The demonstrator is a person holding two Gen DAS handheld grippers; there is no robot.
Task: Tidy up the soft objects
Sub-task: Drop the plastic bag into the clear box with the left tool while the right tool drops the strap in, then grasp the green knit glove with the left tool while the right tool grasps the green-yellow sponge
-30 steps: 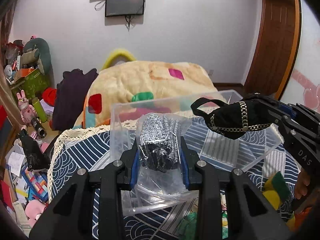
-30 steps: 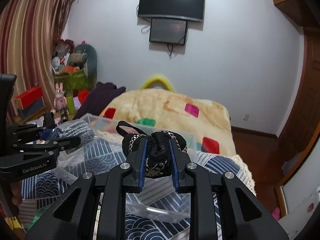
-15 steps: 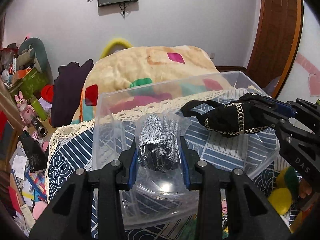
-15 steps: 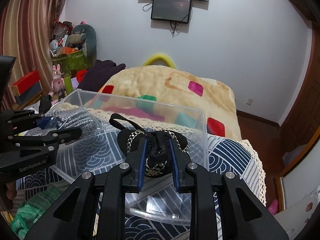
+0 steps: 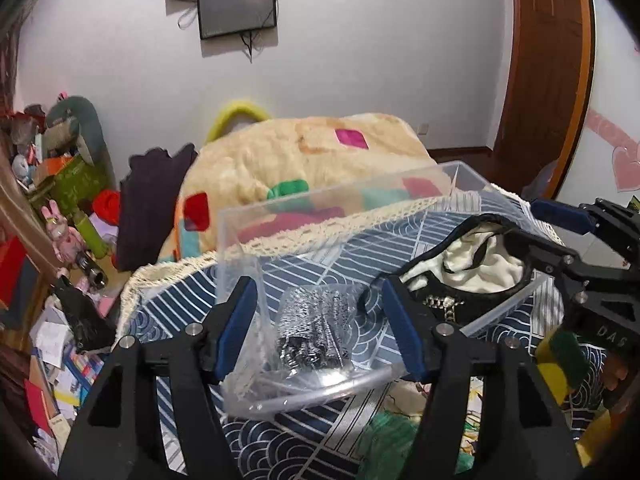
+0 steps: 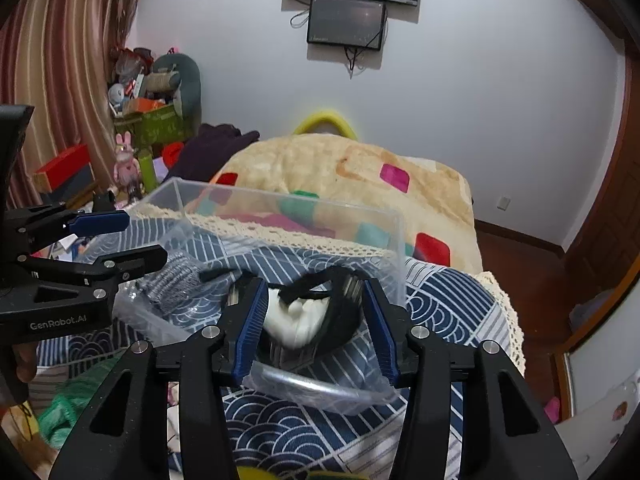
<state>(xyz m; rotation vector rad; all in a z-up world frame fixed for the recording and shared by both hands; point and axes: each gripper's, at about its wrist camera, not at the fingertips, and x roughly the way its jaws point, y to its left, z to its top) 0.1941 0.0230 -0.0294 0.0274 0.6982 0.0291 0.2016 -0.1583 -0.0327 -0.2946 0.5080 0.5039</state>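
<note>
We see a clear glossy plastic bin [image 5: 460,176], a crinkly shiny bag [image 5: 312,332], a matt black cloth cap [image 6: 316,320] and a fluffy blanket [image 5: 304,152].

A white wall [image 6: 480,100] carries two dark screens [image 6: 348,0], with striped curtains [image 6: 60,80] left and a wooden door [image 5: 548,72] right.

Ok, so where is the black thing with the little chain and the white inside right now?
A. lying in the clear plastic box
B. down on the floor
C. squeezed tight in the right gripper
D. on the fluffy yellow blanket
A: the black chain-trimmed item lies inside the clear plastic box, beside the bagged grey item; the right gripper has just been opening, and its pads stand clear of the item on either side.
</note>
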